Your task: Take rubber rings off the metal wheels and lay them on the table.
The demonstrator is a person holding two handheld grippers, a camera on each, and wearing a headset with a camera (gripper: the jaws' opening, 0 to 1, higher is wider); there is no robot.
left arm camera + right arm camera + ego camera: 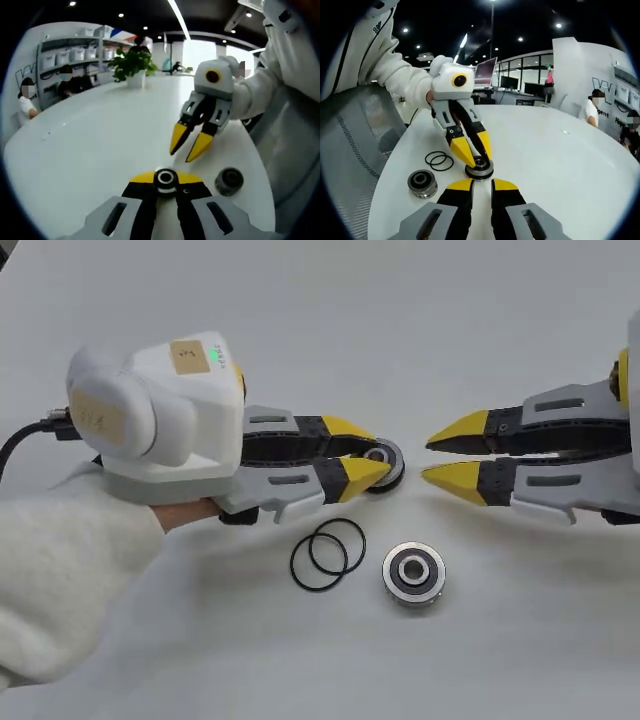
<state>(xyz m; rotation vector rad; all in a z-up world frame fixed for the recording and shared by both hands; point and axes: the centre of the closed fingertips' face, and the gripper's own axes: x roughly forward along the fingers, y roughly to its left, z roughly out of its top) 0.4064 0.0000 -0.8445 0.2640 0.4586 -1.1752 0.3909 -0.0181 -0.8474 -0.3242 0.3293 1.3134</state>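
Head view: my left gripper [374, 462] has its yellow-tipped fingers [358, 476] closed on one round metal wheel with a dark rim [390, 466], low at the white tabletop [300, 320]; whether it touches, I cannot tell. My right gripper [428, 460] faces that wheel from just beside it, tips a narrow gap apart and holding nothing. Two thin black rubber rings [328, 553] lie overlapping on the tabletop near my left gripper. A second metal wheel [414, 572] lies flat just beside them, a black band around its rim. I count two wheels and two loose rings.
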